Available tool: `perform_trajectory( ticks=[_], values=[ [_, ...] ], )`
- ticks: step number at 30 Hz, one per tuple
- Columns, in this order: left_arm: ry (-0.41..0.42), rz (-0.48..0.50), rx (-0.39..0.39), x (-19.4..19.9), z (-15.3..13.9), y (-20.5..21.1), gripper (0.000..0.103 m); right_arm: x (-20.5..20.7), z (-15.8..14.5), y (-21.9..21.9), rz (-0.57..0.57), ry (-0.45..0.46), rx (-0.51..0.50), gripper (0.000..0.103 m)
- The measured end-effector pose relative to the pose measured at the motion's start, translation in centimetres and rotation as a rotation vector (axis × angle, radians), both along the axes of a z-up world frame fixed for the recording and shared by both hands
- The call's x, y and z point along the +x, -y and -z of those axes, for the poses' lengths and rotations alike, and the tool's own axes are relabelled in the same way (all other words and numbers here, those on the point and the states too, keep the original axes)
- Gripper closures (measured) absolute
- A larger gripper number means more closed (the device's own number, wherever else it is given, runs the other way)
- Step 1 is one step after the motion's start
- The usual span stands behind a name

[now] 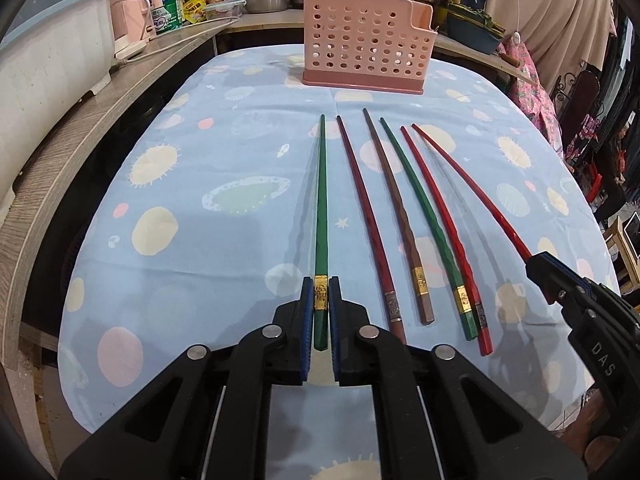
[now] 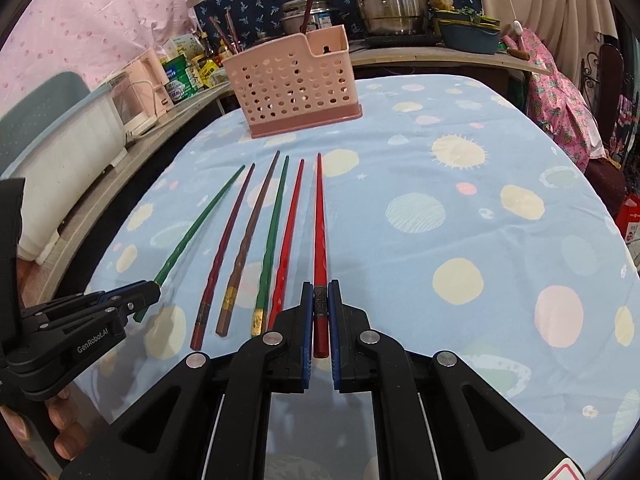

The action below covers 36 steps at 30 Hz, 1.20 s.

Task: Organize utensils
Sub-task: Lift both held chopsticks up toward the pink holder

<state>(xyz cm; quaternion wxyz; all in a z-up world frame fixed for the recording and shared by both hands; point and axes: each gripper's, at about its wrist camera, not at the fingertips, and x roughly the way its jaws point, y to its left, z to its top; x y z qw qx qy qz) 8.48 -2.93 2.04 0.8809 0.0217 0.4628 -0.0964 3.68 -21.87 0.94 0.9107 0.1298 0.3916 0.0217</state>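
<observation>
Left wrist view: my left gripper (image 1: 321, 304) is clamped on the green chopstick (image 1: 321, 200), blue pads pinching it right at its gold band, thick end poking back toward me, thin tip aimed at the holder.
Right wrist view: my right gripper (image 2: 321, 304) is clamped on the bright red chopstick (image 2: 320, 232), pads squeezing the dark band near its thick end.
Pink holder (image 1: 366, 46): perforated plastic caddy standing upright at the far end of the table, well apart from every chopstick tip.
Holder contents: through the notch on its taller side I catch something dark inside, too small to name; the main compartment's inside I can't see from either camera.
Row on the cloth: between my two held sticks lie four more, side by side, tips toward the holder: a dark red chopstick (image 1: 370, 236), a brown chopstick (image 1: 400, 220), a second green chopstick (image 1: 428, 228) and a second red chopstick (image 1: 444, 236).
Touching: the second green and second red lie against each other at their thick ends; the rest sit apart.
Tablecloth (image 1: 200, 240): light blue with pale circles and sun shapes, covering the table.
Behind the table: steel pots (image 2: 390, 0) stacked on the back counter, a white tub (image 1: 52, 64) on the left ledge, jars and packets beside it.
Hand: fingertips of the person's left hand (image 2: 64, 428) show under the left gripper in the right wrist view.
</observation>
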Motion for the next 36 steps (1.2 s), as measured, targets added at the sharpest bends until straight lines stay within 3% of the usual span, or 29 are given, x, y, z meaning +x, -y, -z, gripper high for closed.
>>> perform_trajectory(
  ticks=[16, 36],
  values=[
    [0.062, -0.034, -0.032, 1.6, -4.3, -1.0, 0.096, 0.7, -6.0, 2.2, 0.052, 0.13, 0.036, 0.096],
    [0.212, -0.086, -0.107, 6.1, -12.1, -2.7, 0.096, 3.6, -13.9, 4.3, 0.095, 0.319, 0.036, 0.096]
  ],
)
